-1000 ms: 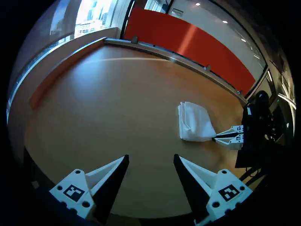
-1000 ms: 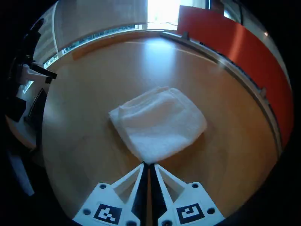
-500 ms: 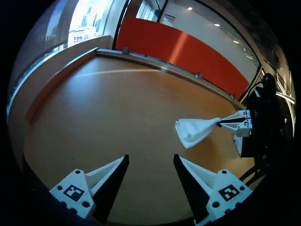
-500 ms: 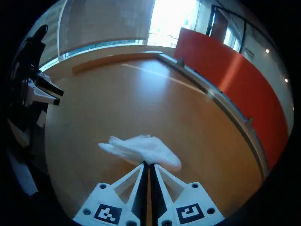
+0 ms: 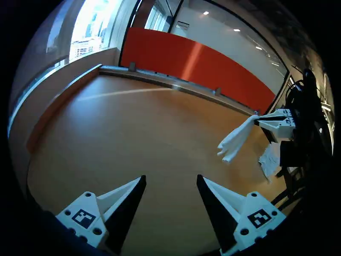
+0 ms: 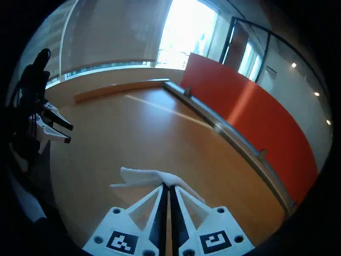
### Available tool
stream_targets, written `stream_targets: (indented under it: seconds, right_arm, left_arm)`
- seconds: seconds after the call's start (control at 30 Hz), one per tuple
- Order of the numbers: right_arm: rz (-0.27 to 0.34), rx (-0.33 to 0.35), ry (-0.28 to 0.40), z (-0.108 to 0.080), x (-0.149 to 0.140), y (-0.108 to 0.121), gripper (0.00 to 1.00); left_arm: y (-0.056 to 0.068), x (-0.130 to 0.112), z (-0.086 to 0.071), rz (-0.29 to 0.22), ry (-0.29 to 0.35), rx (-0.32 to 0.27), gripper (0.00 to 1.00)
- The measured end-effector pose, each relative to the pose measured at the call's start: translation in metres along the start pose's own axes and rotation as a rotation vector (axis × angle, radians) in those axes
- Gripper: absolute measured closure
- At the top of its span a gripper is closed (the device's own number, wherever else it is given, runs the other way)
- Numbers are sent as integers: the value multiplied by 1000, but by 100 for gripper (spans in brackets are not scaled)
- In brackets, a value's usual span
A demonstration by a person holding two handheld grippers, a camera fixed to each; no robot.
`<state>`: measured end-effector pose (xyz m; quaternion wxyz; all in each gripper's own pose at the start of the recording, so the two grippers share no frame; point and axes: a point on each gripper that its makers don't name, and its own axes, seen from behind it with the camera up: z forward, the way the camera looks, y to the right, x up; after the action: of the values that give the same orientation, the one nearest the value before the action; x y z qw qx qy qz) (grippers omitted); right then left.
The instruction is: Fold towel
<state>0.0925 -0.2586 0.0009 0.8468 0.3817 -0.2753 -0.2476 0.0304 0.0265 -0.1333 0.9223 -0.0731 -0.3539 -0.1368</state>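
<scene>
A white towel point(image 5: 234, 141) hangs limp in the air above the wooden table point(image 5: 128, 128) in the left gripper view, pinched by one corner in my right gripper point(image 5: 257, 121), which is shut on it. Seen from the right gripper view, the towel point(image 6: 147, 178) droops just past the closed fingertips of my right gripper point(image 6: 169, 187). My left gripper point(image 5: 170, 177) stands open over the table's near side with nothing between its fingers. It is also at the left in the right gripper view, the left gripper point(image 6: 69, 133) held open, apart from the towel.
An orange wall panel point(image 5: 192, 55) and a metal rail point(image 5: 170, 81) run along the table's far edge. Bright windows point(image 6: 187, 38) lie beyond. A second piece of white cloth point(image 5: 269, 160) hangs by the table's right edge, under the right gripper.
My right gripper has lifted the folded towel off the table by its corner; the towel has come loose and now dangles. The left gripper stayed open, tilting slightly upward.
</scene>
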Motion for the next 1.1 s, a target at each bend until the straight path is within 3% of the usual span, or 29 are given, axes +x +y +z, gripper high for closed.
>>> stream_targets:
  seconds: [0.47, 1.1]
  right_arm:
    - [55, -95, 2, -46, -15, 78, 97]
    - [101, -203, -50, -118, -90, 195, 97]
  left_arm:
    - [21, 10, 10, 36, -7, -33, 12]
    - [62, 14, 23, 61, -24, -27, 13]
